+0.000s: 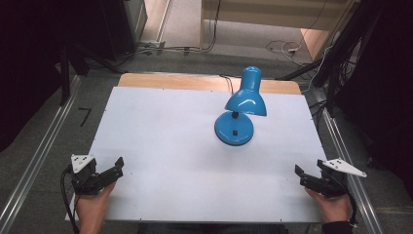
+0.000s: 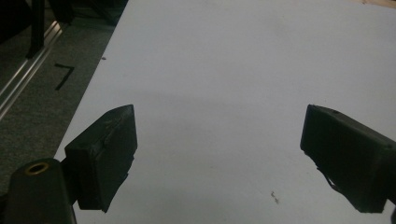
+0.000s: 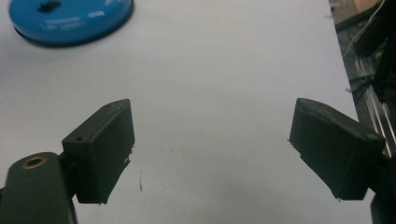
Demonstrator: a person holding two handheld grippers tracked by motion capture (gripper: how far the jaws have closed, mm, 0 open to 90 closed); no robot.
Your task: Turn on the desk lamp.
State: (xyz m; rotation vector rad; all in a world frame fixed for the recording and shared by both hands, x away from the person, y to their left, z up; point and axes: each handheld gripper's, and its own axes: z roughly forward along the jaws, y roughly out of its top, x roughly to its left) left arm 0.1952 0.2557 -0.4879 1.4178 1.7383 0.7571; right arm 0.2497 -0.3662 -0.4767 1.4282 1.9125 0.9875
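Two grippers, left [image 1: 118, 166] and right [image 1: 298, 174], fingers apart, flank one blue lamp [image 1: 239, 108] on one white table [image 1: 160, 141].

We see lamp base [image 3: 70, 21] cut by top edge in right gripper view, white lettering on it too blurred to read. In high view, shade [image 1: 246, 100] hides lamp's neck and bulb opening. Forearms cut by bottom edge. Small dark speck on table [image 2: 275, 197] in left gripper view, too small to tell.
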